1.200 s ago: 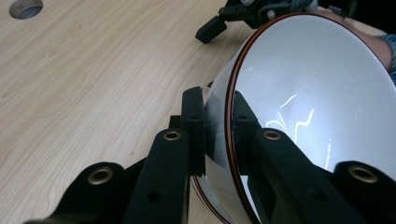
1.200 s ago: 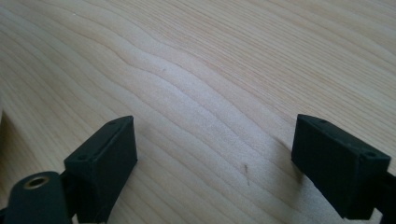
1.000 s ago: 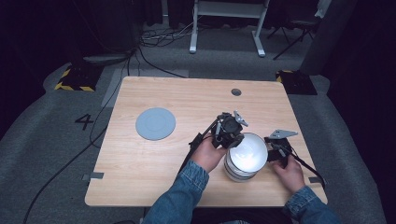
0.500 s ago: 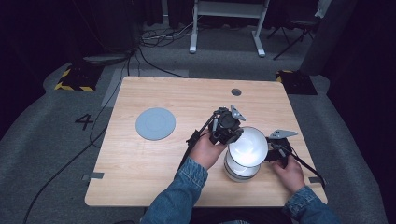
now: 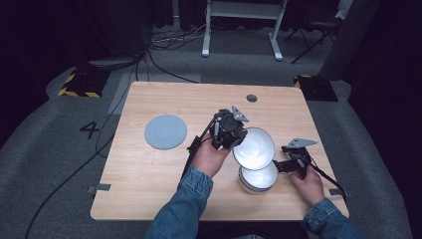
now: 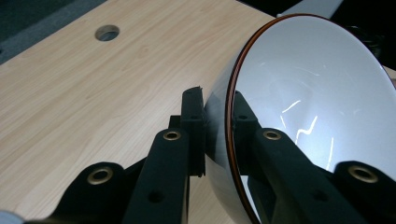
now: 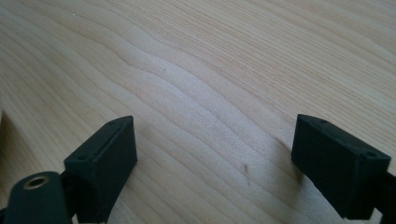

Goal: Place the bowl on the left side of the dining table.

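My left gripper [image 5: 238, 141] is shut on the rim of a white bowl [image 5: 255, 147] and holds it tilted above the table, with its inside facing the camera. In the left gripper view the jaws pinch the brown-edged rim of the bowl [image 6: 317, 93], one finger [image 6: 194, 116] outside the wall and one inside. Another white bowl [image 5: 259, 180] sits on the table right below it. Just right of that lower bowl, my right gripper [image 5: 278, 165] rests low. In its own view the right gripper [image 7: 215, 140] is open over bare wood, holding nothing.
A blue-grey plate [image 5: 165, 132] lies flat on the left half of the wooden table [image 5: 149, 189]. A round cable hole [image 5: 252, 98] sits near the far edge. Cables trail from both grippers. Dark floor, cables and a desk frame lie beyond the table.
The left gripper has lifted the top bowl off the lower one and tipped it up, uncovering the lower bowl. The right gripper has stayed beside the lower bowl.
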A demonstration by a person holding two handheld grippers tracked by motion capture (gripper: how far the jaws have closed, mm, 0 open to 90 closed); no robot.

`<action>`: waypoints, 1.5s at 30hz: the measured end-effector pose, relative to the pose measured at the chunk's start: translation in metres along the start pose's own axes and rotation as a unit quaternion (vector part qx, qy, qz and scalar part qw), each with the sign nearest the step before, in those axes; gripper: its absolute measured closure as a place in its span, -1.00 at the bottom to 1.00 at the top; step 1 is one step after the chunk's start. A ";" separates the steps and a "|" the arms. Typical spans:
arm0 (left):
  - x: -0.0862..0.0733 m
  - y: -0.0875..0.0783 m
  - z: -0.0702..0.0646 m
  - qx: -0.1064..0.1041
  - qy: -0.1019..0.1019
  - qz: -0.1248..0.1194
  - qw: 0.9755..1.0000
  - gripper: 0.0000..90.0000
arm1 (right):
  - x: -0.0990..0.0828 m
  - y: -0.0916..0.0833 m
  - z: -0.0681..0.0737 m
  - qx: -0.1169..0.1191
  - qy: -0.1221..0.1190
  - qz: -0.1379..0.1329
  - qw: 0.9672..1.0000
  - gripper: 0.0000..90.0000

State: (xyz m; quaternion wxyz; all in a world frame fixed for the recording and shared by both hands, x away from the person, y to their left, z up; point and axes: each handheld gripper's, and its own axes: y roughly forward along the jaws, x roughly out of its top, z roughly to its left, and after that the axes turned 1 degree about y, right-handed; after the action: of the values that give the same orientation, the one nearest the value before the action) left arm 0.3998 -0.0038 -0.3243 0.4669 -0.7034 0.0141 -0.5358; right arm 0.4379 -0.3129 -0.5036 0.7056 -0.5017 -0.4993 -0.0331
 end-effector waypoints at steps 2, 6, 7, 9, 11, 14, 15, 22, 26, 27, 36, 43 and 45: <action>-0.002 -0.004 0.006 0.008 -0.008 -0.003 1.000 0.80 | 0.000 0.000 0.000 -0.001 -0.004 -0.001 1.000 -0.68; -0.005 -0.012 0.017 0.027 -0.022 -0.004 0.999 0.80 | 0.000 0.000 -0.001 -0.001 -0.004 -0.001 1.000 -0.68; -0.006 -0.014 0.020 0.034 -0.024 -0.003 0.999 0.80 | 0.000 0.000 -0.001 -0.001 -0.007 -0.001 1.000 -0.69; -0.006 -0.018 0.025 0.040 -0.028 0.001 0.999 0.80 | 0.000 0.000 -0.001 -0.003 -0.009 0.000 1.000 -0.68; -0.007 -0.022 0.029 0.047 -0.034 0.001 0.998 0.80 | 0.000 0.000 -0.001 -0.003 -0.007 0.001 1.000 -0.68; -0.006 -0.025 0.038 0.052 -0.042 -0.004 0.998 0.80 | 0.000 0.000 -0.001 -0.003 -0.007 0.001 1.000 -0.68; -0.006 -0.025 0.040 0.050 -0.048 -0.006 0.998 0.80 | 0.000 0.000 -0.001 -0.003 -0.007 0.001 1.000 -0.68; -0.007 -0.027 0.055 0.064 -0.070 -0.008 0.995 0.80 | 0.000 0.000 -0.001 -0.003 -0.006 0.002 1.000 -0.68; -0.009 -0.028 0.066 0.073 -0.081 -0.007 0.994 0.80 | 0.000 0.000 -0.001 -0.003 -0.006 0.001 1.000 -0.68; -0.009 -0.028 0.068 0.071 -0.087 -0.006 0.994 0.80 | 0.000 0.000 -0.001 -0.003 -0.006 0.002 1.000 -0.68; -0.015 -0.032 0.100 0.086 -0.114 0.001 0.990 0.80 | 0.000 0.000 -0.001 -0.003 -0.006 0.001 1.000 -0.68; -0.020 -0.037 0.120 0.095 -0.136 0.002 0.986 0.80 | 0.000 0.000 -0.001 -0.003 -0.005 0.001 1.000 -0.68; -0.021 -0.038 0.126 0.100 -0.141 0.004 0.985 0.80 | 0.000 0.000 -0.001 -0.003 -0.004 0.001 1.000 -0.68</action>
State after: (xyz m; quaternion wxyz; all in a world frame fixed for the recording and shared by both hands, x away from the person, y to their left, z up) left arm 0.4694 0.1094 -0.3126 0.5345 -0.7216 -0.1026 -0.4278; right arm 0.4386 -0.3133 -0.5039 0.7021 -0.5040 -0.5019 -0.0315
